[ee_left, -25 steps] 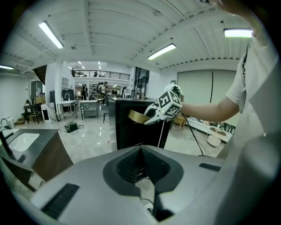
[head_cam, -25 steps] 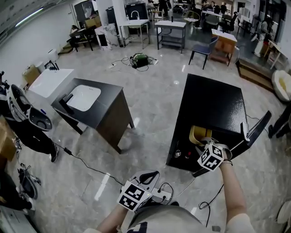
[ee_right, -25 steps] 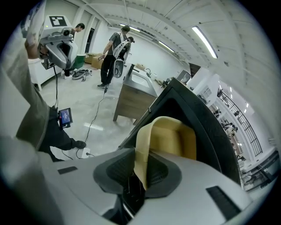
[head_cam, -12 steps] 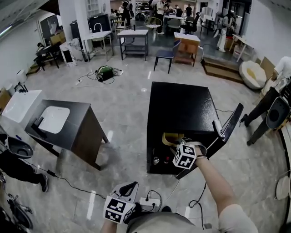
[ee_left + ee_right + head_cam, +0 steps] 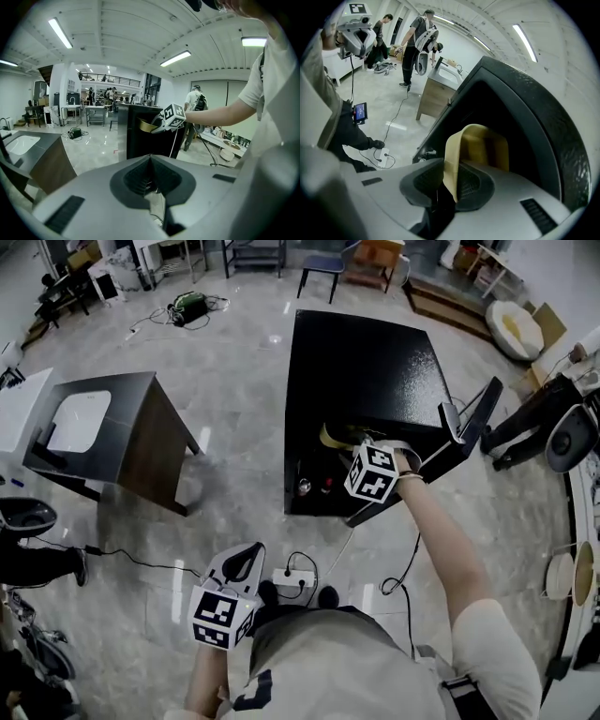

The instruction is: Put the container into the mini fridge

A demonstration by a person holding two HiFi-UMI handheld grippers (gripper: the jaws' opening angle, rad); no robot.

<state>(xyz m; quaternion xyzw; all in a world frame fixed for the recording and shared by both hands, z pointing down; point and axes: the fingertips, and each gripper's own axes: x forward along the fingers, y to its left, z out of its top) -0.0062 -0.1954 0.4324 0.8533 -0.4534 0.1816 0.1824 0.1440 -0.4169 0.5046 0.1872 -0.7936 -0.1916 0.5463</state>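
Closest in, by the person's waist, the left gripper [image 5: 150,159] hangs over the pale floor [image 5: 234,352]. Its tips are pressed together and hold nothing. Just beyond it a white power strip [image 5: 292,577] lies on the floor, with dark cables running off to either side.

Farther out and to the right, the person's bare right arm [image 5: 441,540] reaches forward to the right gripper [image 5: 449,176]. That gripper is clamped on one wall of the container [image 5: 480,145], a tan, open tub held tilted. The container sits at the open front of the black mini fridge [image 5: 366,371], up near the top edge, with the dark inside behind it. How far it is past the edge I cannot tell. Low in the opening stand two small things [image 5: 315,487], too small to make out.

The fridge door [image 5: 469,427] is swung wide open to the right.

Well to the left stands a dark cabinet [image 5: 141,442] with a white sink [image 5: 80,420] set in its top. At the far right a pale beanbag [image 5: 518,329] rests on the floor.
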